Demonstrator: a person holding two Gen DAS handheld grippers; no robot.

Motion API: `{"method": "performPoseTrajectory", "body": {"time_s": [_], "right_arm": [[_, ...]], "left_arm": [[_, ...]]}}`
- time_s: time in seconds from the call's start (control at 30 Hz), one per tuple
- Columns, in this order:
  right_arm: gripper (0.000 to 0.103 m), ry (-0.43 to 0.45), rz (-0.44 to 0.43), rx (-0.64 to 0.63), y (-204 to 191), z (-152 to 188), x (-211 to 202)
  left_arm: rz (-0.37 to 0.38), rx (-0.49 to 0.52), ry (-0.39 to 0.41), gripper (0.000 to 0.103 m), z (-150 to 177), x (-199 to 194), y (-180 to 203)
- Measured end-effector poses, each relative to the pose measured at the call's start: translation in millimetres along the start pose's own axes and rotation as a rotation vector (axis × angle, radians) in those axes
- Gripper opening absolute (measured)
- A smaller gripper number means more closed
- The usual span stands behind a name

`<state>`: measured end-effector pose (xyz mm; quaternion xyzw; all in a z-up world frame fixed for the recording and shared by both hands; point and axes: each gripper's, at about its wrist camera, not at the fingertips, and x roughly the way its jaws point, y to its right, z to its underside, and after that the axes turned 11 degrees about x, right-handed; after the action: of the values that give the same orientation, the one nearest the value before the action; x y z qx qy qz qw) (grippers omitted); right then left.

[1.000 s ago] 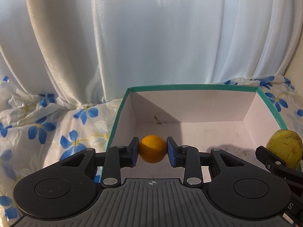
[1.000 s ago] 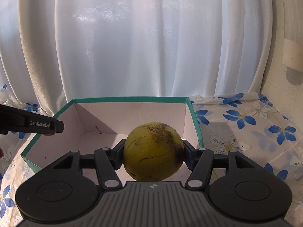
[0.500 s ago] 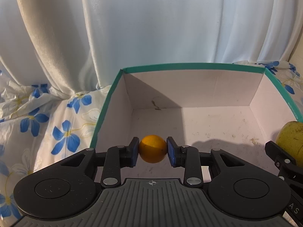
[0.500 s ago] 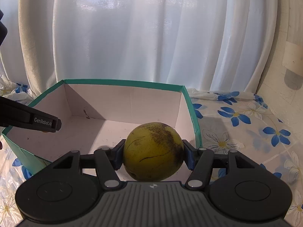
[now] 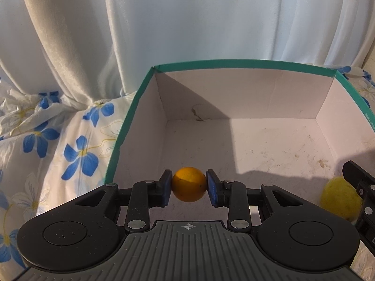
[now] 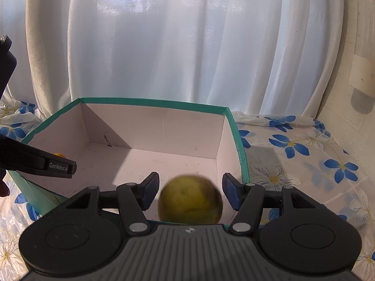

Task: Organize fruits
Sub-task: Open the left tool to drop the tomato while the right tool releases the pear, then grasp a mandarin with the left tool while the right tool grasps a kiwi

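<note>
My left gripper [image 5: 189,188] is shut on a small orange [image 5: 189,187] and holds it over the near left part of a green-rimmed cardboard box [image 5: 234,64]. My right gripper [image 6: 191,190] is open over the box's [image 6: 152,101] near right part. A yellow-green round fruit [image 6: 190,199], blurred, sits between and just below its spread fingers, touching neither. The same fruit [image 5: 339,200] shows at the right edge of the left wrist view, beside the right gripper's finger [image 5: 358,178]. The left gripper's finger [image 6: 46,164] shows at the left of the right wrist view.
The box stands on a white tablecloth with blue flowers [image 6: 304,159]. White curtains [image 5: 187,23] hang close behind the box. A tiled wall [image 6: 361,70] rises at the far right. The box's floor [image 5: 269,145] is stained.
Both grippers moved forward over the box. My right gripper opened and let go of the yellow-green fruit, which has dropped lower. The left still grips the orange.
</note>
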<state>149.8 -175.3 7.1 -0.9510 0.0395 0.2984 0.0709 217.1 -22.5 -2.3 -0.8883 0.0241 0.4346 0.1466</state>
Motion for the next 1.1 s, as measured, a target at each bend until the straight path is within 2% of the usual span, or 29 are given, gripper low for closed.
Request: {"method": "performPoseTrajectory", "body": {"time_s": [0.17,0.3,0.33,0.37,0.4,0.5,0.57,0.63,0.8,0.93,1.0,1.1], "right_arm": [[0.060,0.001,-0.012,0.009,1.0,-0.6,-4.0],[0.063,0.026,-0.037,0.032,3.4,-1.3,-16.7],[0.071,0.034,-0.050,0.041,4.8,-1.5,-20.9],[0.081,0.040,-0.060,0.049,6.2,-1.5,-25.2],[0.084,0.048,-0.067,0.056,7.9,-0.7,-30.6],[0.092,0.072,-0.078,0.065,11.5,1.5,-46.4],[0.103,0.089,-0.070,0.068,14.3,3.8,-56.9],[0.103,0.105,-0.077,0.076,17.4,7.3,-68.6],[0.103,0.133,-0.005,0.072,20.1,22.2,-91.0],[0.103,0.061,-0.015,0.095,26.4,39.2,-96.9],[0.103,0.026,-0.006,0.117,28.7,48.8,-99.1],[0.103,0.011,-0.009,0.127,30.3,62.1,-107.1]], "left_arm": [[-0.003,0.005,0.005,0.042,2.6,0.0,-1.7],[0.030,0.015,0.022,0.057,5.7,-7.1,1.6],[0.033,0.023,0.035,0.061,6.5,-10.7,3.1],[0.032,0.030,0.053,0.073,7.5,-14.8,4.6],[0.024,0.036,0.073,0.081,8.5,-19.3,5.8],[0.016,0.050,0.108,0.082,10.8,-31.2,6.5],[0.023,0.037,0.113,0.085,12.4,-38.7,4.4],[0.027,0.018,0.125,0.086,16.0,-47.7,1.6],[0.037,0.011,0.150,0.091,33.3,-73.5,1.0],[0.022,0.016,0.157,0.093,47.1,-91.1,2.0],[0.041,0.025,0.178,0.093,53.7,-99.7,1.4],[0.047,0.030,0.206,0.093,66.4,-112.3,0.5]]}}
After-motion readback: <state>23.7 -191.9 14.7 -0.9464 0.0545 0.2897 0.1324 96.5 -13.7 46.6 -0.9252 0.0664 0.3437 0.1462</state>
